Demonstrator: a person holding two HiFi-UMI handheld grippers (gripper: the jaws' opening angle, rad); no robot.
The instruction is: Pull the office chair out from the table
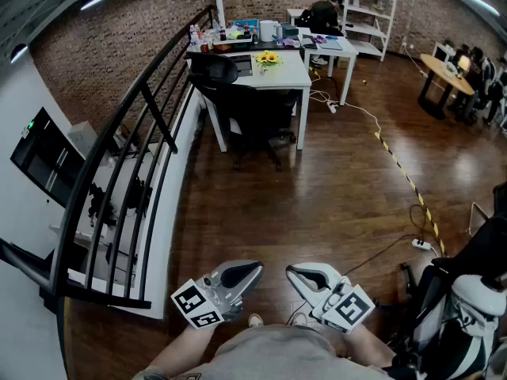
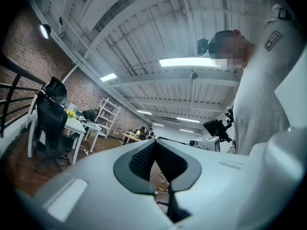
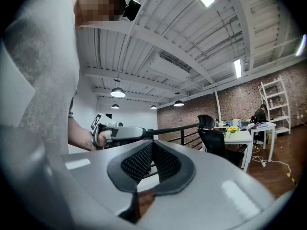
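The black office chair [image 1: 238, 105] stands tucked against the near side of a white table [image 1: 289, 76] far across the wooden floor. Both grippers are held close to my body at the bottom of the head view, well apart from the chair. My left gripper [image 1: 253, 274] is shut with nothing between its jaws. Beside it, my right gripper [image 1: 293, 273] is also shut and empty. The chair [image 2: 52, 121] shows small at the left of the left gripper view, past the closed left gripper [image 2: 154, 150]. In the right gripper view the chair [image 3: 213, 137] lies right of the closed right gripper [image 3: 152, 150].
A black railing [image 1: 135, 157] runs along the left with a drop beyond it. A yellow-black striped cable [image 1: 404, 176] and a power strip [image 1: 421, 245] lie on the floor at right. Black and white equipment [image 1: 467, 307] stands at bottom right. A person [image 1: 325, 13] sits behind the table.
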